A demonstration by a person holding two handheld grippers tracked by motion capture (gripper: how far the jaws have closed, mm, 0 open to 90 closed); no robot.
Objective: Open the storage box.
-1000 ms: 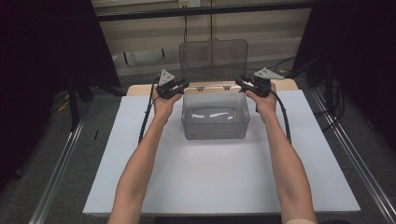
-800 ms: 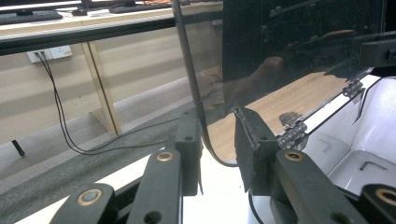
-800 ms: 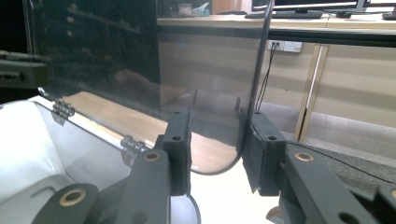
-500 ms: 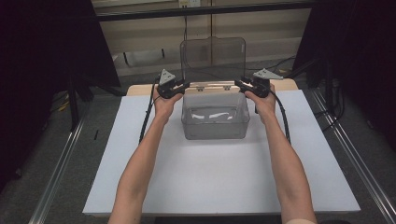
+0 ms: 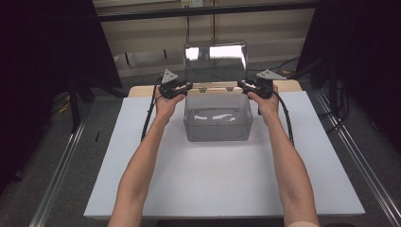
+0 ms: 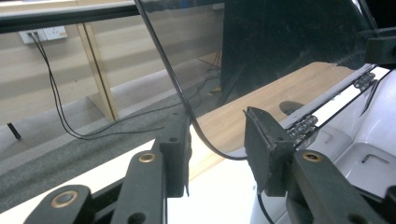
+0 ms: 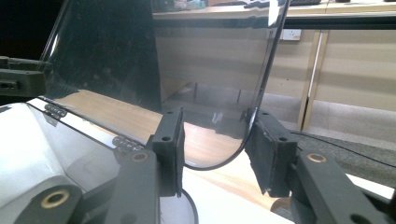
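Box (image 5: 217, 118) sits mid-counter (image 5: 227, 189), lid (image 5: 215, 59) upright on rear hinge. Your left gripper (image 5: 182, 87) and right gripper (image 5: 246, 85) straddle lid's lower corners; jaws have just been opening, pads clear, so lid stands unaided.

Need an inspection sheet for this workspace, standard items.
Surface: white board on wooden table, bare in front.
Job's things: clear box, hinged lid standing upright and open.
Clutter: nothing seen.
Grippers: left claw and right claw at the lid's lower corners; jaws have just been opening, lid edge between them, pads not pressing.
Cables: one trails from each claw along the forearm.
Surroundings: dark panels, floor rails, wall socket.
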